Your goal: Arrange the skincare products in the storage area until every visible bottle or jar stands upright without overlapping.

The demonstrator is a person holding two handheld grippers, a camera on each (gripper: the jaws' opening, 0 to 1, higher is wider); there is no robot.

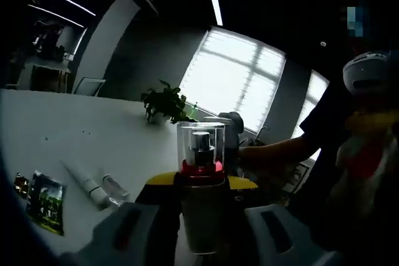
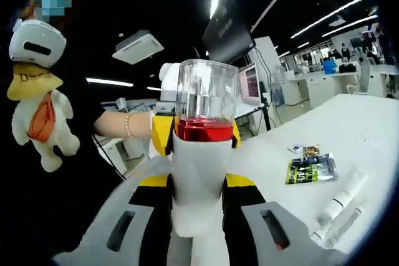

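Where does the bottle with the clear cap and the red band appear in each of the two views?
Left gripper view: the bottle stands low in the centre, between that gripper's fingers.
Right gripper view: the bottle fills the centre, also between that gripper's fingers.
Shared landmark: the dark packet lying on the white table.

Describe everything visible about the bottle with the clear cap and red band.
The bottle has a white, opaque, plastic-looking body, a shiny red collar, and a clear cap with a dark pump head inside. It stands upright in both views, lifted above the white table. The right gripper clamps its lower body between yellow-padded jaws; the left gripper closes on it from the opposite side. Its base is hidden.
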